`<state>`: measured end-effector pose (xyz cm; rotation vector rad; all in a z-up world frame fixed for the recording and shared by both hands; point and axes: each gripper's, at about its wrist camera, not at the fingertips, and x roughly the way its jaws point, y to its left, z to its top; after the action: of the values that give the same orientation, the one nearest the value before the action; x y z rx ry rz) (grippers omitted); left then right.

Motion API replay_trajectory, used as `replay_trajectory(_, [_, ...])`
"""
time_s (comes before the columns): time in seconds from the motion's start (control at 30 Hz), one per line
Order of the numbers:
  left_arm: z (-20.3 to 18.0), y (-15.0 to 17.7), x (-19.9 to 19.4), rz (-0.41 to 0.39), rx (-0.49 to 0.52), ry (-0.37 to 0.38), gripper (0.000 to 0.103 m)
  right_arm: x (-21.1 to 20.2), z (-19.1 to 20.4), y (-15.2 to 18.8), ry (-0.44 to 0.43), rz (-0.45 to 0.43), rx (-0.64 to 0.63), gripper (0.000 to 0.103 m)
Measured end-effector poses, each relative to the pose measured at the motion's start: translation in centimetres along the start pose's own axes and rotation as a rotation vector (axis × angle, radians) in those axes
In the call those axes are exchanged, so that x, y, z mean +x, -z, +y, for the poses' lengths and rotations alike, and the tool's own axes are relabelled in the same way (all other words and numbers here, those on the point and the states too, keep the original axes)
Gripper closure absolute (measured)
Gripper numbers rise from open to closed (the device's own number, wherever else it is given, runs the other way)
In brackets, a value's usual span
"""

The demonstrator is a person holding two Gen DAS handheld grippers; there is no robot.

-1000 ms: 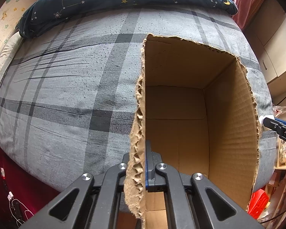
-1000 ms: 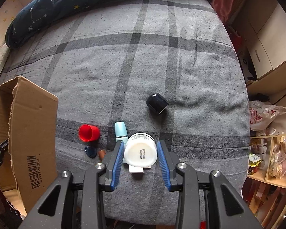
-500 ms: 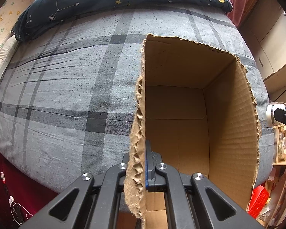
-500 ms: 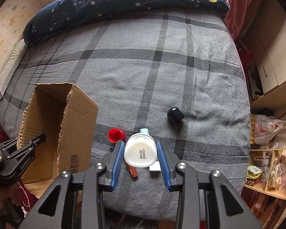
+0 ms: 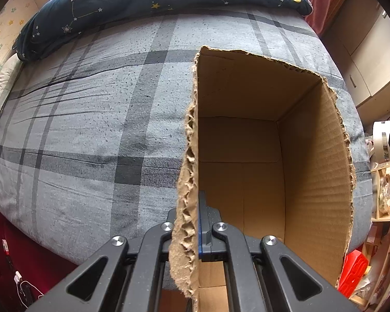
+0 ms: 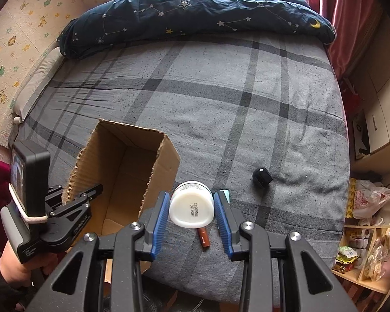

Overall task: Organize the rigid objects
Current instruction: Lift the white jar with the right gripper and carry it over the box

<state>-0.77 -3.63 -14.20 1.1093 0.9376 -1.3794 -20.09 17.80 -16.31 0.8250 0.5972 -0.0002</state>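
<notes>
Bedding fills most of both views: a grey sheet [image 6: 221,109] crossed by darker plaid bands, wrinkled toward its left side, with a navy quilt [image 6: 195,13] printed with stars and constellations bunched along the far edge. Pale wallpaper with small animal prints stands at the left, a red curtain [image 6: 351,13] and cream cabinets at the right, and open wooden shelves holding bags and jars at the lower right.

An open corrugated cardboard box [image 6: 132,171] with ragged torn rims sits near the bed's front edge, its inside bare. The left gripper [image 5: 198,223] has its fingers pressed together on the box's torn near wall.

Just right of the box, the right gripper [image 6: 191,212] pinches a squat white plastic jar [image 6: 191,209] between blue ribbed pads, its base with a printed code facing the camera, above the sheet. Below it lies a small brown tube [image 6: 204,238]; a glossy black rounded object [image 6: 262,177] rests farther right.
</notes>
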Motion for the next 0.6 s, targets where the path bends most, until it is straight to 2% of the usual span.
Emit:
replay_trajectory(0.3, [-0.4,0.0,-0.2,0.000,-0.024,0.000,0.101,-1.4,2.5,-0.7,-0.049,-0.053,-0.026,0.065])
replay_trajectory(0.6, [-1.0,-0.2,-0.5,-0.006,-0.045,0.007,0.101,-1.0,4.3,-0.9,-0.094,-0.066,-0.049,0.065])
